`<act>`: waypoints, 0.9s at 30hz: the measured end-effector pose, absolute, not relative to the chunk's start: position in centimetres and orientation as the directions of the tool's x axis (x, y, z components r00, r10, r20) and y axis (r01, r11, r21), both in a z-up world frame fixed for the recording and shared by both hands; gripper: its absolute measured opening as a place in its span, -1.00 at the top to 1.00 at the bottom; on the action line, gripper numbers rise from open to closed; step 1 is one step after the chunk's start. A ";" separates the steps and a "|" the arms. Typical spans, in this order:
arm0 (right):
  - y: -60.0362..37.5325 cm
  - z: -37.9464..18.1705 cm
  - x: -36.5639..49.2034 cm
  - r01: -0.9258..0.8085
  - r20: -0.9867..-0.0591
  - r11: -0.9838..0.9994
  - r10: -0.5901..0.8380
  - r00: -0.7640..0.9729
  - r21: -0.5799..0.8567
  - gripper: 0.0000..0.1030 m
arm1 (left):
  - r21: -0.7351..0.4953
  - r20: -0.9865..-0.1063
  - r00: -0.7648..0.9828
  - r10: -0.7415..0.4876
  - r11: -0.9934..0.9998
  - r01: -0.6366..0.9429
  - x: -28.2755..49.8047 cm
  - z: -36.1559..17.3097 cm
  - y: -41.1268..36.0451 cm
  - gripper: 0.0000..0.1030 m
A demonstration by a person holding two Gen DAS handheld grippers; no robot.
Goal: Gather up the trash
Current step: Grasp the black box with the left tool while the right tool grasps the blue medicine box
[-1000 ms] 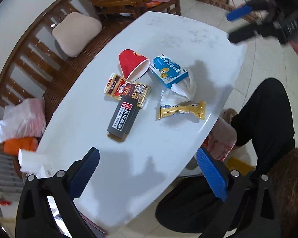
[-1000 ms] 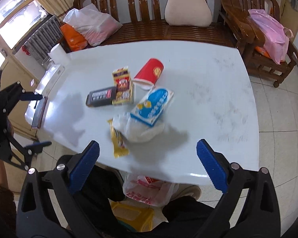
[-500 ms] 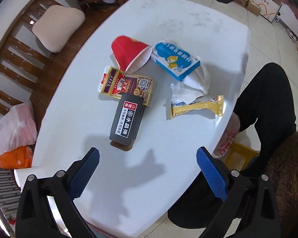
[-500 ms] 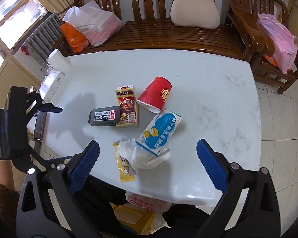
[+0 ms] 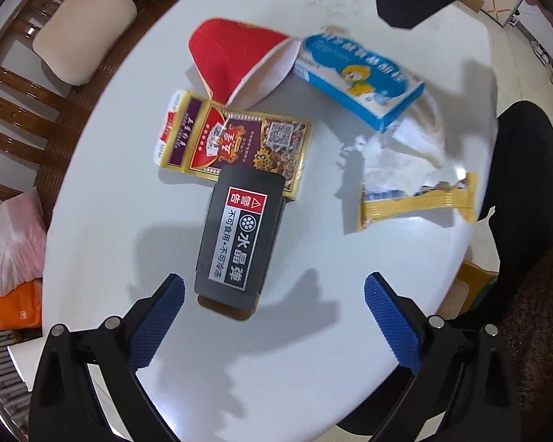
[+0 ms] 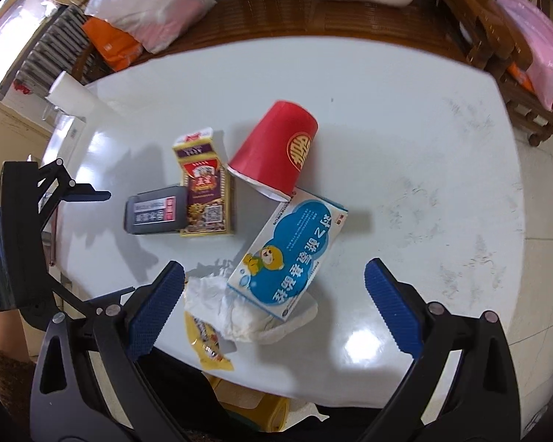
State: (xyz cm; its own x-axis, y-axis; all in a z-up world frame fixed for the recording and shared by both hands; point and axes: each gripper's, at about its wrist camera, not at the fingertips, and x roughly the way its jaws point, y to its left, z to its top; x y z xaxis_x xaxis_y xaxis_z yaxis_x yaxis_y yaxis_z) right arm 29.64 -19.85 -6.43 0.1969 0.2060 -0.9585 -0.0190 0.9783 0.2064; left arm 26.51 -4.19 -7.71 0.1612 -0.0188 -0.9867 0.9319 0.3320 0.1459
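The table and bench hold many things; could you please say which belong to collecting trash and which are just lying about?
Trash to collect: red paper cup, blue box, black box, gold and purple carton, crumpled tissue, yellow wrapper.

Lying about: beige cushion, pink bag, orange bag, paper roll.

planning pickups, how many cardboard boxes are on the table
3: black box nearest the left gripper, purple-and-gold box partly under it, blue box resting on crumpled tissue beside the red cup.

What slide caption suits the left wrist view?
Open left claw above a black box among table trash.
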 end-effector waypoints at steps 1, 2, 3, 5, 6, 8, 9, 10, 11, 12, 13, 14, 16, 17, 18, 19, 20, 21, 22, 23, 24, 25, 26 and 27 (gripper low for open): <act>-19.8 -7.1 29.9 -0.016 -0.961 0.978 0.208 0.182 0.209 -0.86 | 0.140 -0.988 0.155 -0.017 0.330 0.934 26.7 -8.1 -4.2 -0.85; -19.7 -7.9 30.2 -0.013 -0.963 0.978 0.209 0.167 0.210 -0.86 | 0.138 -0.988 0.151 -0.015 0.327 0.935 26.9 -8.4 -4.3 -0.85; -19.7 -8.9 30.6 -0.007 -0.967 0.978 0.207 0.145 0.209 -0.86 | 0.141 -0.988 0.153 -0.010 0.321 0.936 27.1 -8.9 -4.3 -0.85; -19.8 -10.2 31.0 0.002 -0.970 0.976 0.215 0.118 0.216 -0.86 | 0.149 -0.988 0.156 0.001 0.319 0.936 27.7 -9.7 -4.5 -0.85; -19.8 -10.7 31.3 0.007 -0.970 0.975 0.220 0.107 0.222 -0.86 | 0.145 -0.989 0.151 0.007 0.323 0.935 28.1 -10.1 -4.6 -0.85; -19.8 -11.6 31.9 0.012 -0.971 0.975 0.220 0.095 0.222 -0.86 | 0.139 -0.990 0.143 0.014 0.325 0.935 28.6 -10.6 -4.7 -0.85; -19.8 -11.8 32.1 0.011 -0.972 0.976 0.217 0.091 0.219 -0.86 | 0.142 -0.989 0.145 0.015 0.327 0.934 28.9 -10.9 -4.8 -0.85; -19.8 -11.9 32.3 0.012 -0.973 0.976 0.216 0.087 0.217 -0.86 | 0.141 -0.990 0.144 0.015 0.326 0.935 29.1 -11.1 -4.9 -0.85; -19.8 -12.2 32.5 0.015 -0.973 0.976 0.215 0.084 0.217 -0.86 | 0.140 -0.989 0.144 0.013 0.323 0.936 29.4 -11.2 -5.0 -0.85; -19.9 -12.4 32.7 0.017 -0.973 0.976 0.217 0.081 0.219 -0.86 | 0.140 -0.989 0.144 0.011 0.321 0.937 29.5 -11.4 -5.0 -0.85; -19.9 -12.5 32.9 0.017 -0.972 0.975 0.220 0.077 0.222 -0.86 | 0.142 -0.989 0.145 0.013 0.321 0.936 29.7 -11.6 -5.0 -0.85; -19.9 -12.7 33.1 0.017 -0.972 0.974 0.223 0.073 0.225 -0.86 | 0.142 -0.989 0.146 0.013 0.323 0.936 30.0 -11.8 -5.0 -0.85; -20.0 -13.1 33.4 0.021 -0.972 0.973 0.227 0.061 0.229 -0.86 | 0.128 -0.991 0.131 0.015 0.328 0.936 30.5 -12.2 -5.1 -0.85; -20.0 -13.3 33.6 0.023 -0.972 0.973 0.227 0.055 0.228 -0.86 | 0.128 -0.991 0.130 0.018 0.327 0.936 30.7 -12.3 -5.2 -0.85; -20.0 -13.6 33.7 0.024 -0.973 0.974 0.226 0.050 0.227 -0.86 | 0.130 -0.991 0.130 0.021 0.327 0.936 30.8 -12.6 -5.2 -0.85; -20.1 -13.8 33.7 0.020 -0.973 0.974 0.225 0.046 0.226 -0.86 | 0.126 -0.992 0.125 0.022 0.328 0.936 31.0 -12.7 -5.2 -0.87; -20.2 -14.0 33.8 0.016 -0.974 0.975 0.221 0.040 0.222 -0.86 | 0.115 -0.993 0.118 0.011 0.332 0.936 31.2 -12.7 -5.2 -0.87; -20.2 -14.2 33.9 0.014 -0.977 0.978 0.209 0.035 0.210 -0.86 | 0.111 -0.993 0.115 0.009 0.333 0.936 31.6 -12.8 -5.4 -0.87; -20.4 -14.4 33.9 0.013 -0.979 0.979 0.202 0.033 0.202 -0.86 | 0.105 -0.994 0.111 0.004 0.336 0.936 32.0 -12.9 -5.5 -0.87; -20.6 -14.5 34.0 0.012 -0.979 0.980 0.200 0.030 0.200 -0.86 | 0.101 -0.994 0.108 0.000 0.338 0.936 32.3 -12.9 -5.7 -0.87; -20.8 -14.6 33.9 0.015 -0.979 0.979 0.203 0.028 0.204 -0.83 | 0.098 -0.994 0.107 -0.008 0.338 0.936 32.4 -12.9 -5.8 -0.87; -20.9 -14.6 33.9 0.017 -0.978 0.978 0.206 0.031 0.207 -0.83 | 0.094 -0.994 0.105 -0.016 0.335 0.938 32.5 -12.9 -6.1 -0.86; -21.0 -14.6 33.8 0.015 -0.978 0.978 0.207 0.034 0.207 -0.79 | 0.089 -0.994 0.104 -0.027 0.327 0.941 32.5 -12.9 -6.4 -0.85; -20.9 -14.6 33.8 0.011 -0.980 0.981 0.195 0.039 0.195 -0.72 | 0.084 -0.994 0.101 -0.036 0.325 0.942 32.5 -12.8 -6.5 -0.80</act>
